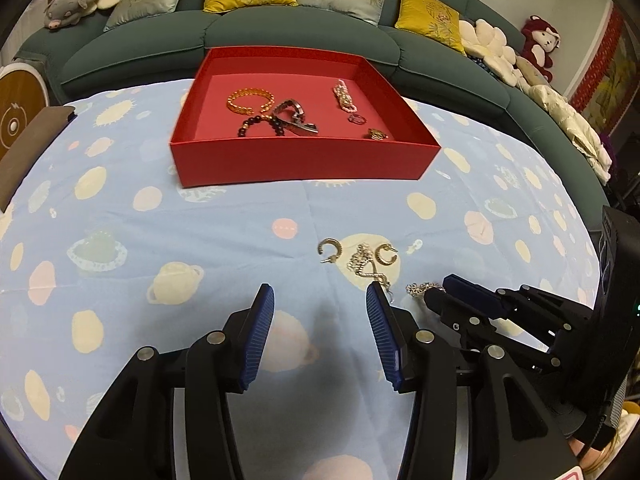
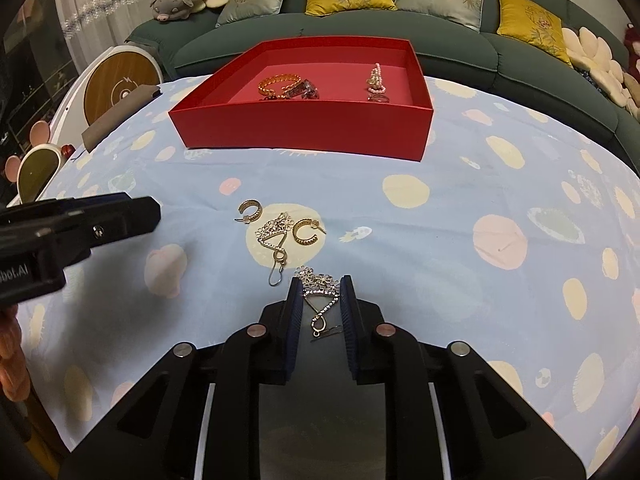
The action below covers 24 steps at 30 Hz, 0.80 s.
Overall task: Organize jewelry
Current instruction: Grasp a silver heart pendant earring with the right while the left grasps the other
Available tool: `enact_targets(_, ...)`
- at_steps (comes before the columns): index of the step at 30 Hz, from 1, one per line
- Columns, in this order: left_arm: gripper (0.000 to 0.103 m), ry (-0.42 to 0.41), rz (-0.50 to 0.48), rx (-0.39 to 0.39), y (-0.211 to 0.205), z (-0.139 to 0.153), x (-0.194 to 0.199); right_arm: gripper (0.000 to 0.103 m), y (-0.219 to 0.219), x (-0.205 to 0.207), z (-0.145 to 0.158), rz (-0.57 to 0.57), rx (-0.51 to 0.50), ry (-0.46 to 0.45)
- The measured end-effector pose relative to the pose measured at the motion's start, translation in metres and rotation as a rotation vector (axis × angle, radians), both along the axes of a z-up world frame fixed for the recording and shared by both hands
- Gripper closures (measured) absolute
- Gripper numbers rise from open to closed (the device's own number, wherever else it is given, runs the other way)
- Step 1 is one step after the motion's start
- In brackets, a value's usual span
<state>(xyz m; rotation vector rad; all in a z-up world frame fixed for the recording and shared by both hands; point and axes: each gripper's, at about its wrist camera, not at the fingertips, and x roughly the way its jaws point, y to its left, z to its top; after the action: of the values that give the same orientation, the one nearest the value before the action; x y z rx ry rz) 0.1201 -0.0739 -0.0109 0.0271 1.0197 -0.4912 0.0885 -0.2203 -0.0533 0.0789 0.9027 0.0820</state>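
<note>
Jewelry split two ways: bracelets [image 1: 251, 100] and rings in the red box [image 1: 296, 162] toward the tablecloth's far edge, hoop earrings [image 2: 249, 211] loose mid-cloth. Right gripper [image 2: 320, 308] nipped narrow on a rhinestone earring [image 2: 320, 286] (flower end poking out). Left gripper [image 1: 320, 304] parted, empty.

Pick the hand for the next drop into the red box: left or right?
Right. The right tool is closed around a rhinestone drop earring, so it can probably lift it to the red box. The left tool stands open and empty.
</note>
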Motion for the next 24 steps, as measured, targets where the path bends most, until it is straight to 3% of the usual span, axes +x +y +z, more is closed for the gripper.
enact_targets(7,0.057,0.004,-0.022,0.028,-0.032,-0.022,0.004,0.085,-0.017,-0.007,0.001,-0.03,0.011,0.003)
enact_targets(16,0.057,-0.072,-0.06,0.11,-0.058,-0.036,0.002,0.085,-0.031,-0.016,0.006,-0.053,0.032,-0.008)
enact_targets(18,0.063,-0.087,-0.065,0.118,-0.061,-0.036,0.002,0.085,-0.034,-0.016,0.006,-0.059,0.037,-0.008)
enact_targets(20,0.08,-0.108,-0.077,0.132,-0.064,-0.037,0.0,0.085,-0.037,-0.017,0.006,-0.063,0.042,-0.007)
enact_targets(23,0.081,-0.104,-0.087,0.117,-0.064,-0.037,-0.001,0.085,-0.039,-0.018,0.007,-0.066,0.044,-0.01)
enact_targets(24,0.089,-0.099,-0.087,0.108,-0.063,-0.036,-0.001,0.085,-0.04,-0.019,0.007,-0.068,0.045,-0.01)
